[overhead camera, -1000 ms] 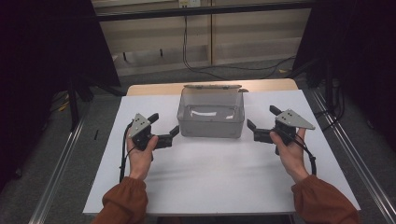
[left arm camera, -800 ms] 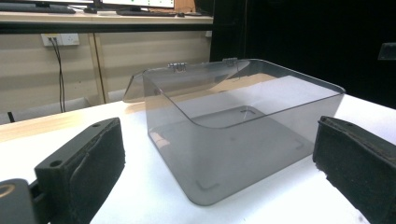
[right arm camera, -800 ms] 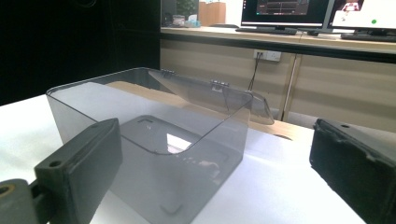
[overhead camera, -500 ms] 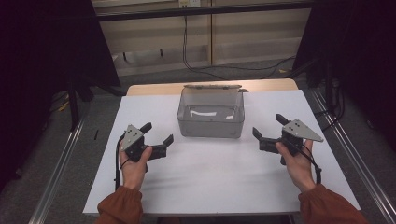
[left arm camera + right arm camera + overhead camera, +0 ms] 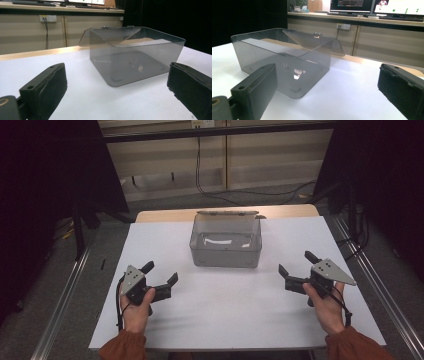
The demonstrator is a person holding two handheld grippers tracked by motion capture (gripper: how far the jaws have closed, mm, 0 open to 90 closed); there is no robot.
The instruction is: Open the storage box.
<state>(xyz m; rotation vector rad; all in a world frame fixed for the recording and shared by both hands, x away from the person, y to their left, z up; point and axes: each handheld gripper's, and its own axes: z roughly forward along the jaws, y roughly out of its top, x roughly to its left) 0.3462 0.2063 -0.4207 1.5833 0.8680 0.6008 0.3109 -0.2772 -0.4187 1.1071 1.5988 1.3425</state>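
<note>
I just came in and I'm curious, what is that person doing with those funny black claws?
A person sits at a white table with a claw-like gripper in each hand. The left gripper and the right gripper are both open and hold nothing. Between them, farther back on the table, stands a clear plastic box with its hinged lid tipped open at the back. Neither gripper touches the box.
</note>
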